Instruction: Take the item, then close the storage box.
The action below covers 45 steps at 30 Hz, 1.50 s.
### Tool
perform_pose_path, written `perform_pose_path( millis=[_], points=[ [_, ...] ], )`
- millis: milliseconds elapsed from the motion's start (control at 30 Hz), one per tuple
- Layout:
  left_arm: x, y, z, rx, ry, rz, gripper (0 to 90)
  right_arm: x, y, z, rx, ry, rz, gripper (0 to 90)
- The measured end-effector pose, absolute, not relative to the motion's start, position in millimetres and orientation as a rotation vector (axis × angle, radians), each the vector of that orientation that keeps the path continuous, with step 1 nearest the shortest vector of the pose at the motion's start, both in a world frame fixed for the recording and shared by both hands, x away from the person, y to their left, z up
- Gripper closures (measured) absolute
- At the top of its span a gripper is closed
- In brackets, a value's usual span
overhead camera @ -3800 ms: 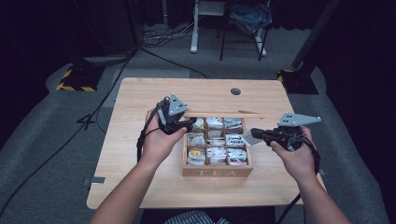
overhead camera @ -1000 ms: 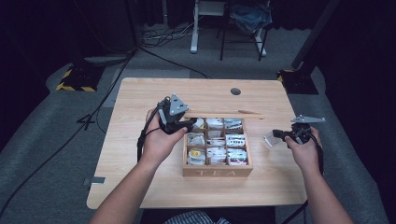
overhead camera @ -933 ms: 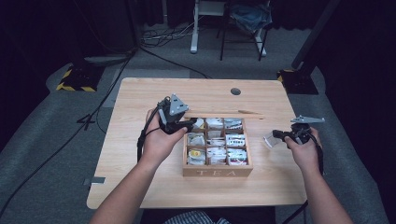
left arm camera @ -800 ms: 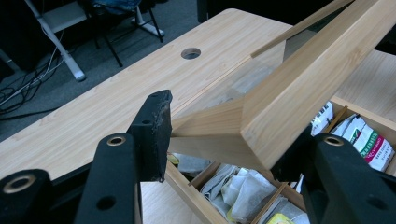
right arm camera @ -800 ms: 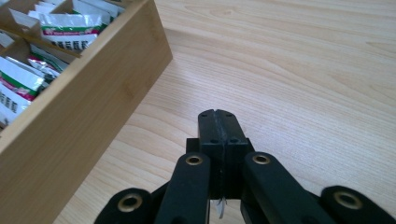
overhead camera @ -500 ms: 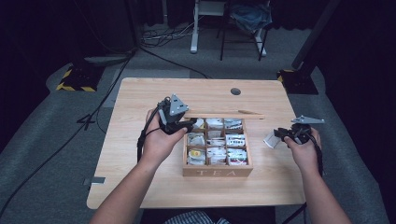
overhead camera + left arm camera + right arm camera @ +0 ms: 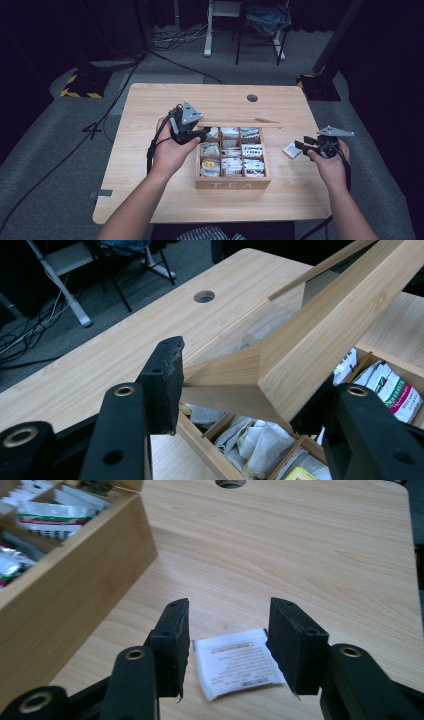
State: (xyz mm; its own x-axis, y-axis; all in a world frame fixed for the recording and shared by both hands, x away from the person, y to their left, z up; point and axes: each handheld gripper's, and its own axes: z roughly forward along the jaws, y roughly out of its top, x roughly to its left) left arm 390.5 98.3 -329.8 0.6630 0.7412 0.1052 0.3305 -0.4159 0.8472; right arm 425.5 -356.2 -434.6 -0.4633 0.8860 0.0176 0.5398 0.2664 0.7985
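Right gripper [image 7: 227,645]: fingers just opened, white paper tea sachet [image 7: 237,662] released onto counter [image 7: 300,555] | left gripper [image 7: 250,405]: clamps wooden tea-box lid [image 7: 330,335] open

The high view looked forward and down from above the person's side, taking in the whole tabletop [image 7: 150,150]. Each gripper view sat close behind its own jaws. All three shared the tea box [image 7: 232,184] [image 7: 210,447] [image 7: 65,590].
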Motion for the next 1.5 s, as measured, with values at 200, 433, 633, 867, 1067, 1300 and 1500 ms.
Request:
perform_pose_path(
  millis=[200,433,633,867,1067,1300,1500],
  points=[
    [390,98,-330,2.022,0.825,0.609,49.0,407,-352,-436,1.26,2.17,1.096,52.2],
    [389,97,-330,2.029,0.829,0.612,48.9,386,-352,-445,1.232,2.237,1.112,51.0],
    [388,97,-330,2.044,0.816,0.617,48.9,375,-350,-454,1.213,2.262,1.121,50.0],
    [385,96,-332,2.053,0.814,0.621,48.3,367,-355,-463,1.242,2.266,1.129,49.6],
    [383,96,-333,2.065,0.806,0.631,48.3,363,-361,-475,1.266,2.285,1.074,49.7],
    [380,95,-334,2.077,0.79,0.629,47.1,363,-365,-489,1.269,2.328,1.021,46.9],
    [375,93,-338,2.095,0.78,0.626,44.3,363,-367,-494,1.267,2.327,1.018,45.2]
  ],
)
